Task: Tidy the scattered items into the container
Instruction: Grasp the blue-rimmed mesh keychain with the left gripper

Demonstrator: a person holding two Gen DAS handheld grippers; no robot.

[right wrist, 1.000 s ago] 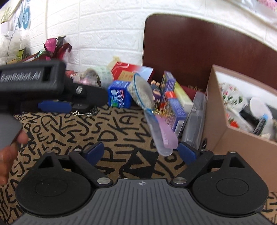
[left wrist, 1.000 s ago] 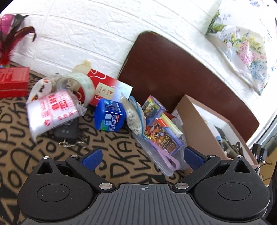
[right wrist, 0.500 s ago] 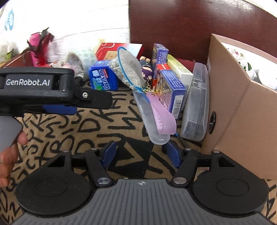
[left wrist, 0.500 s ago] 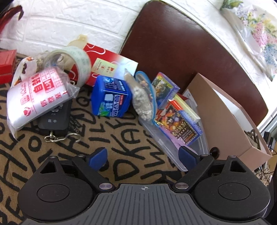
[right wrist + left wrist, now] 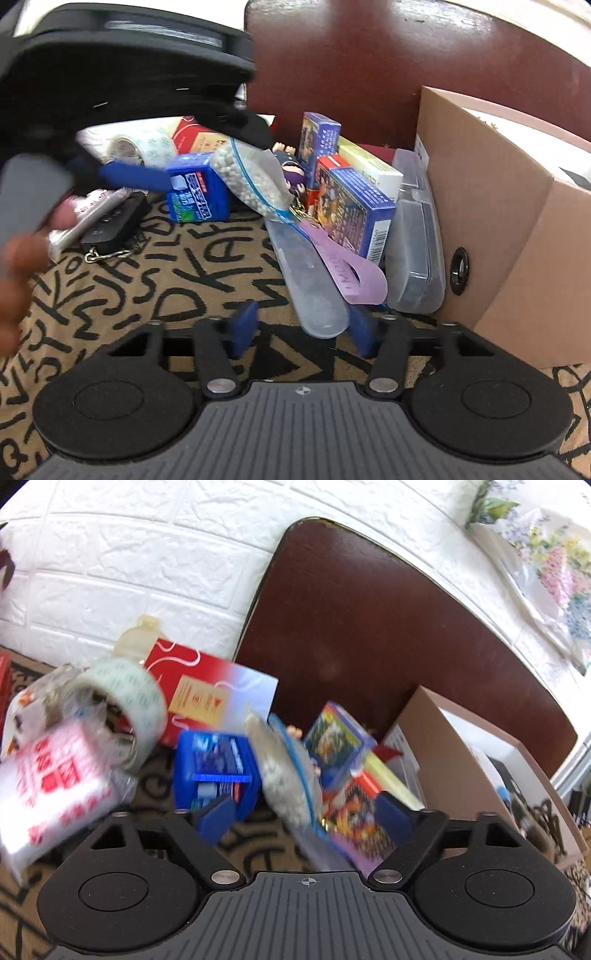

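The left wrist view is motion-smeared: print on the white red-lettered packet and the blue box cannot be read, and the card box is a blur. In the right wrist view the left gripper looms blurred, covering most of the tape roll and red box. The cardboard container runs off the right edge, its contents barely visible. The figurine is mostly hidden behind the bead bag.
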